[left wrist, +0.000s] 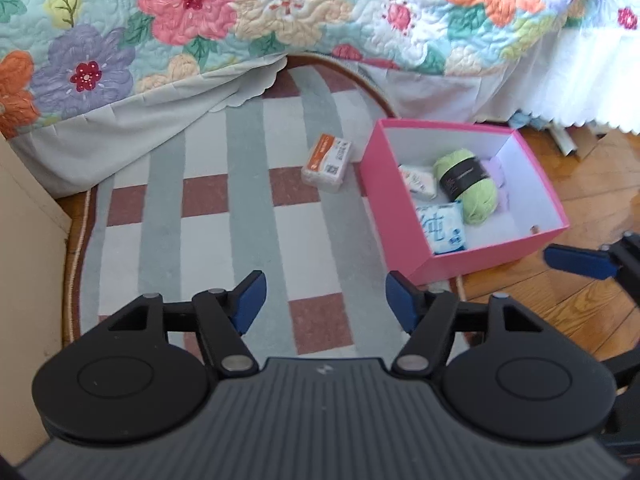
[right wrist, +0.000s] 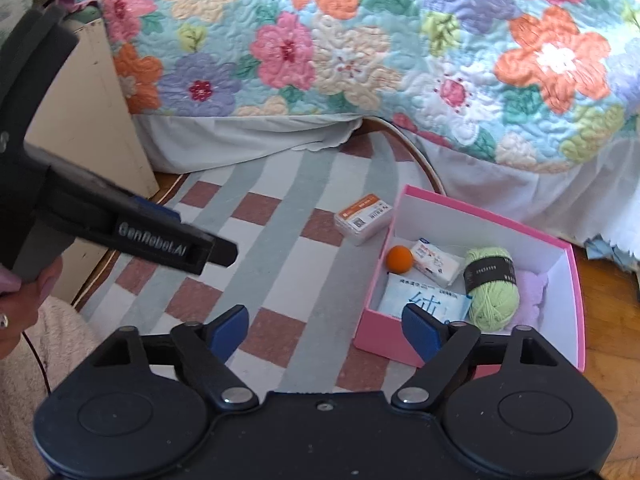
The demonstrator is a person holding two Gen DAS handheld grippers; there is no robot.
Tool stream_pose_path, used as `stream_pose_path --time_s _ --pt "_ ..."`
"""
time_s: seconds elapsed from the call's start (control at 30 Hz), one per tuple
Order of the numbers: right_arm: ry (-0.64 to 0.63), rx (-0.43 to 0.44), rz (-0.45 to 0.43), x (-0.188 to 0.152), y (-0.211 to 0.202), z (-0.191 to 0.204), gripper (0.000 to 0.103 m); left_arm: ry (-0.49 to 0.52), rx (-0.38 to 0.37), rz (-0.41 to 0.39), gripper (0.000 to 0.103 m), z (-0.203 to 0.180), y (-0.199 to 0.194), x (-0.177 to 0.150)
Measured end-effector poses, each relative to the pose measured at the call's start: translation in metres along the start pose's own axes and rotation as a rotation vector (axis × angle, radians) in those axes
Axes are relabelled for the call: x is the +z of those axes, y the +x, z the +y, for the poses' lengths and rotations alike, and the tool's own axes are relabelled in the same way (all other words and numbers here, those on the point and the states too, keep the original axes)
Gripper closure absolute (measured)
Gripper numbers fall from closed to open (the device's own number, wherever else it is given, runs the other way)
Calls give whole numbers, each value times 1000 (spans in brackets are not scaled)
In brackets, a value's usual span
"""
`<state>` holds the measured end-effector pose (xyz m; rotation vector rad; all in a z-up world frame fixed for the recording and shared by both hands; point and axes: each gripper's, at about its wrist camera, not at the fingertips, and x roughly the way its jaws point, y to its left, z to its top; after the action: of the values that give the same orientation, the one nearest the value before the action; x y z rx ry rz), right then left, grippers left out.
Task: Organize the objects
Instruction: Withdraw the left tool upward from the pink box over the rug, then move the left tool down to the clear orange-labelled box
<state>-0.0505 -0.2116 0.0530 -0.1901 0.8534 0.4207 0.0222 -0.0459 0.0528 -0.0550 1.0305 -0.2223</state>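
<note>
Here we see the pink box (left wrist: 404, 220) standing open on the edge of the striped and checked rug (left wrist: 248, 184), partly over the wooden floor (left wrist: 592, 200). Inside it lie a ball of green yarn (left wrist: 468, 184) with a black band, a small white packet (left wrist: 418, 182), a blue-and-white tissue pack (left wrist: 442, 229), a lilac cloth (right wrist: 530, 288) beneath the yarn and, as we find in the right wrist view, an orange ball (right wrist: 399, 259) in the corner by the white packet. Just beside the box, on the rug, rests a wrapped pack with an orange label (left wrist: 327, 162), apart from the box wall. Nearer to us, the left tool (left wrist: 324, 304) hovers above the rug with its blue-padded fingers spread wide and nothing between them. The right tool (right wrist: 326, 330) is likewise wide and bare, one finger over the near wall of the box. Behind everything hangs a floral quilt (left wrist: 280, 12) over the bed's white skirt (left wrist: 132, 132).
</note>
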Motion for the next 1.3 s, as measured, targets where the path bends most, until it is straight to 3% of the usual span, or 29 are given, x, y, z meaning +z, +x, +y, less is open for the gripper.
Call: stream_pose_path --time_s 0.4,0.57,0.77,0.93,1.17,1.3 --pt "72 42 -145 23 17 3 11 -84 6 -45 28 34 -1 24" --pt "62 63 -215 25 43 10 11 -57 -42 -87 23 44 3 32" --pt "34 84 -294 22 80 30 11 -15 -30 -98 23 49 20 37" --pt "33 8 -311 18 116 41 11 -13 -54 -99 23 60 44 44" --pt "183 -65 -249 21 168 44 11 -21 -83 -56 23 71 86 57" --pt "181 -128 -307 23 182 54 11 -28 -102 -46 24 74 108 65"
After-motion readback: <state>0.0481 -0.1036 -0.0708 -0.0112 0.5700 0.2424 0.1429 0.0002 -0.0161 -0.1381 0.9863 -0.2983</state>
